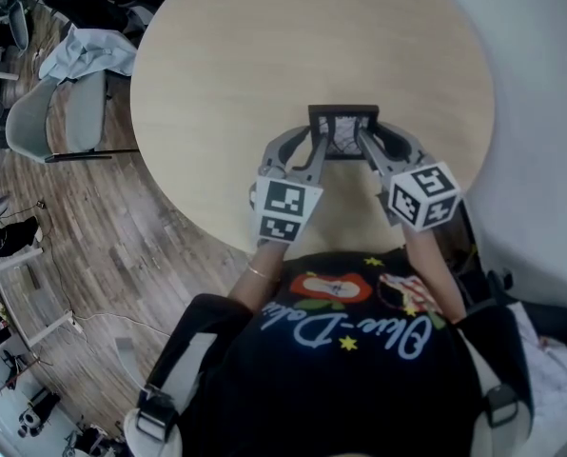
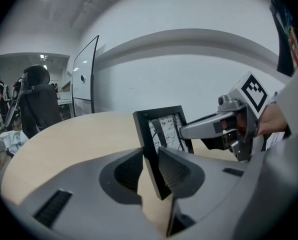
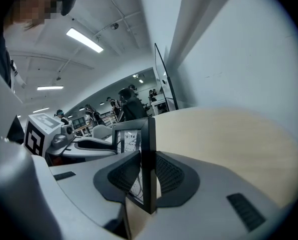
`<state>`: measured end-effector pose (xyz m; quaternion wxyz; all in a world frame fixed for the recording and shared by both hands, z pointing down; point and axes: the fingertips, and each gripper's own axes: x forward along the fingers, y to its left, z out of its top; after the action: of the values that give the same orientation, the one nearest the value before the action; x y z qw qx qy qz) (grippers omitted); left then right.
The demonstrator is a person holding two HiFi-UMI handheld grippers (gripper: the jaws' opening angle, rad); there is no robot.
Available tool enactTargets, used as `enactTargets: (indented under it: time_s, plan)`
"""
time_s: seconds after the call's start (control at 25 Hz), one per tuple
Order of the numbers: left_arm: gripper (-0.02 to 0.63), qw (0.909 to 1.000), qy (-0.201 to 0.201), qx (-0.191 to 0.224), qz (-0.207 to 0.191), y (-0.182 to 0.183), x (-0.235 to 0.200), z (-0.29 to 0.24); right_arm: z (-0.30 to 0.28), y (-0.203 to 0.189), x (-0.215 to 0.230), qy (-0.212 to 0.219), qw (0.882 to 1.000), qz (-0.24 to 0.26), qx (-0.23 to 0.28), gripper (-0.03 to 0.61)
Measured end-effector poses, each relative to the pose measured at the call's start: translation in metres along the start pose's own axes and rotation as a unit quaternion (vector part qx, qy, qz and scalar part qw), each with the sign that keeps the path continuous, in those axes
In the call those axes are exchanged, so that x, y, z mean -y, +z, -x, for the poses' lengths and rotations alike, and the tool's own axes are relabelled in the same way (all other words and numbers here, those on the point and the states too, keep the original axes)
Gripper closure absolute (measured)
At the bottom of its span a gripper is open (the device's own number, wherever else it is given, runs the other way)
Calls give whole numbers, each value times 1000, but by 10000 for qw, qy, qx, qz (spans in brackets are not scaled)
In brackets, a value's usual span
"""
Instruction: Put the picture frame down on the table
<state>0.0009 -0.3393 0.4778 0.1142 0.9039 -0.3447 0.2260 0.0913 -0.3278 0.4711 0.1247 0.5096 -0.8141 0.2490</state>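
Brown plank floor [image 1: 93, 246] shows to the left of a pale, round wooden table [image 1: 245, 55]. A grey chair [image 1: 55, 122] stands beside the table's left edge, with a light cloth [image 1: 86, 50] draped over its back.

Both grippers reach over the table's near edge, side by side, and point toward its middle. The left gripper [image 2: 150, 159] has its ribbed pads pressed on the left side bar of the picture frame [image 1: 343, 133], one pad on the front and one on the back. The jaws stand only as far apart as the bar is thick. The right gripper [image 3: 148, 156] is clamped the same way on the frame's right side bar.

Held between the two, the black frame stands upright over the near part of the table, a little in from that edge. It holds a white sheet with dark line drawings. I cannot tell whether its bottom edge touches the tabletop.
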Motion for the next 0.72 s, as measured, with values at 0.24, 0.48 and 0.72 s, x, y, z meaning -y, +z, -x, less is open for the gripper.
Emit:
enactTargets:
  time_s: [0.24,0.48,0.72]
  plan:
    - [520,9996,-54,-271,85,-16,-5,-13,-15,-13,9,34,9994,-141,-302,508]
    - [520,9988,-170,-423,177,-25,-8,-27,-27,-24,21,11,9981,-376,-484,508]
    - [520,9987,-176,-458,136,-30,-4,-34,-29,-30,27,-158,9985,-154,-504,502]
